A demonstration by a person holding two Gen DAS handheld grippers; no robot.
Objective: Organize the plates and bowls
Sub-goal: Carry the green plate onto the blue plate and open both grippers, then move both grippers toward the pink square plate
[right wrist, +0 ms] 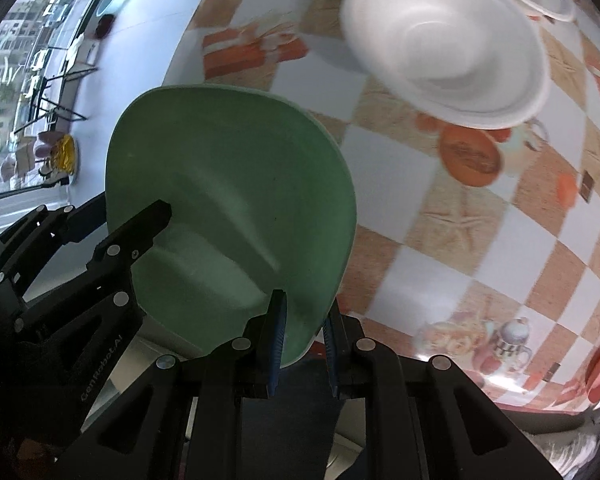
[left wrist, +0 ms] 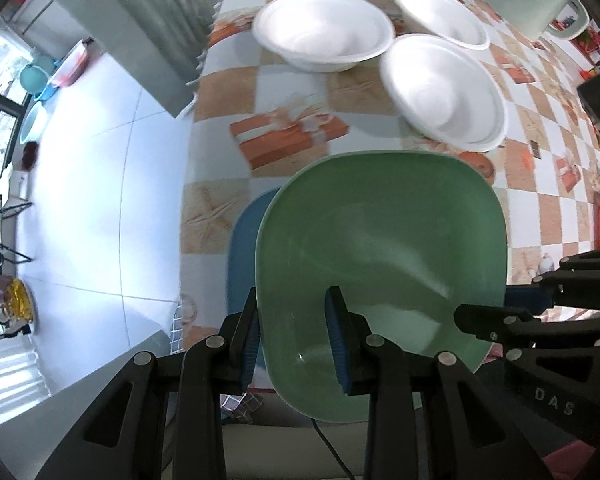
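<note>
Left wrist view: left gripper (left wrist: 294, 340) and right gripper (right wrist: 302, 344) both pinch the green plate (left wrist: 380, 256) (lower centre), white bowls (left wrist: 324, 32) above.

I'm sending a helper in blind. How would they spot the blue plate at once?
On the checkered tablecloth, go to the near edge, in front of the three white bowls. There the green plate is held in both grippers; the blue plate peeks out beneath its left side, the only blue dish.
</note>
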